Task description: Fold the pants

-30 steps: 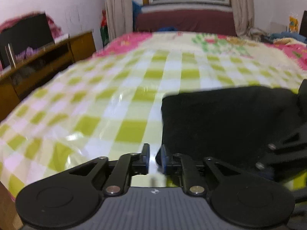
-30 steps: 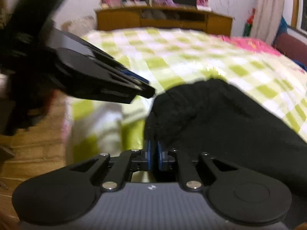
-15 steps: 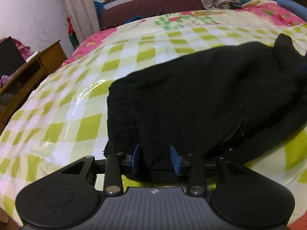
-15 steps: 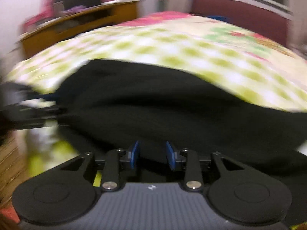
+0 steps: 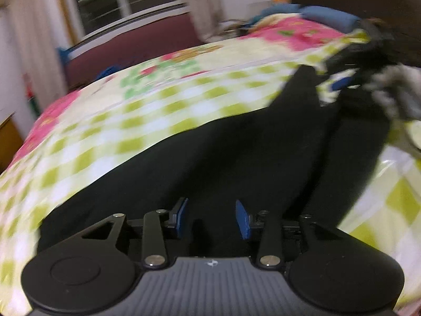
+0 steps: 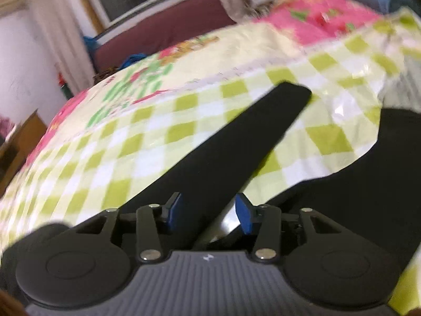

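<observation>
Black pants (image 5: 236, 158) lie spread on a bed with a green and white checked cover (image 5: 131, 121). My left gripper (image 5: 211, 217) is open, its blue pads low over the wide part of the pants, holding nothing. The other gripper shows blurred at the far right of the left wrist view (image 5: 344, 81). In the right wrist view one pant leg (image 6: 236, 142) runs away towards the upper right and a second dark part (image 6: 381, 163) lies at the right. My right gripper (image 6: 208, 216) is open over the near end of that leg.
A dark red headboard (image 5: 131, 44) and a window with curtains stand behind the bed. Pink flowered bedding (image 6: 329, 21) and a blue pillow (image 5: 329, 17) lie at the far right. A wooden cabinet (image 6: 15, 142) stands at the left.
Both grippers opened from shut a second ago and swung right along the pants. The views now face the headboard, and the pant legs have come into view.
</observation>
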The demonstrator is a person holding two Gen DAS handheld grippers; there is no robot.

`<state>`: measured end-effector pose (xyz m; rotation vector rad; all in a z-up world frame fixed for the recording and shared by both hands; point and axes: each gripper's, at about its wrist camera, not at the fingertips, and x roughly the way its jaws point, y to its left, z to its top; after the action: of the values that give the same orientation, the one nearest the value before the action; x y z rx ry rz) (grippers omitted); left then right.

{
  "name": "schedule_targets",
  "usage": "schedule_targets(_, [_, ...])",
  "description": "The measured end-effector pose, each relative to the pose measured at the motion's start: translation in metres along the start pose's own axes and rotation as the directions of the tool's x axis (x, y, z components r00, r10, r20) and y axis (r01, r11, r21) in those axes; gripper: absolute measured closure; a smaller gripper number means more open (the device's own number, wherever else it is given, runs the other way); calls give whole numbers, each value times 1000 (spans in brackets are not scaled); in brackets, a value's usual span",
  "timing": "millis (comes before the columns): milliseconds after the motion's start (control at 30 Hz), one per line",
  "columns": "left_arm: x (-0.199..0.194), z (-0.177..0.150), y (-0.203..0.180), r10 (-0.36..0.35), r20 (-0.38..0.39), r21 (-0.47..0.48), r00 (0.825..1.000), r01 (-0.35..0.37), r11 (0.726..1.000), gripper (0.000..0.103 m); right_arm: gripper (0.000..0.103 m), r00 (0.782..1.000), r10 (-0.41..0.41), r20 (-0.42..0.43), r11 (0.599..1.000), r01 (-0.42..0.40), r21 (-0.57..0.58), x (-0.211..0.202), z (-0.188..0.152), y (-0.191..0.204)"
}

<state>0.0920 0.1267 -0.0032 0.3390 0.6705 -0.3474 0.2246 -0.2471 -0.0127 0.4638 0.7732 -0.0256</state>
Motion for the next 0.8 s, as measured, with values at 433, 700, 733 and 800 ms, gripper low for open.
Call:
schedule_targets(433, [58,24,-65,-51,-51,185,997,60,981,49,88,994,113,12,948,-111,297,57,25,-55])
schedule_targets(700, [18,40,-73,-86,28,197,996,79,977,73,97,949,244,200,933,-286,218,-61,39,-59])
schedule_targets(733, [11,41,-75,-94,42,204,995,84,975,73,97,941,253,224,938,-295,181,-83,35,-59])
schedule_targets(800, [5,41,-82,-107,50,212,993,94,973,73,97,940,246,237,949,-284,140,-115,22,-63])
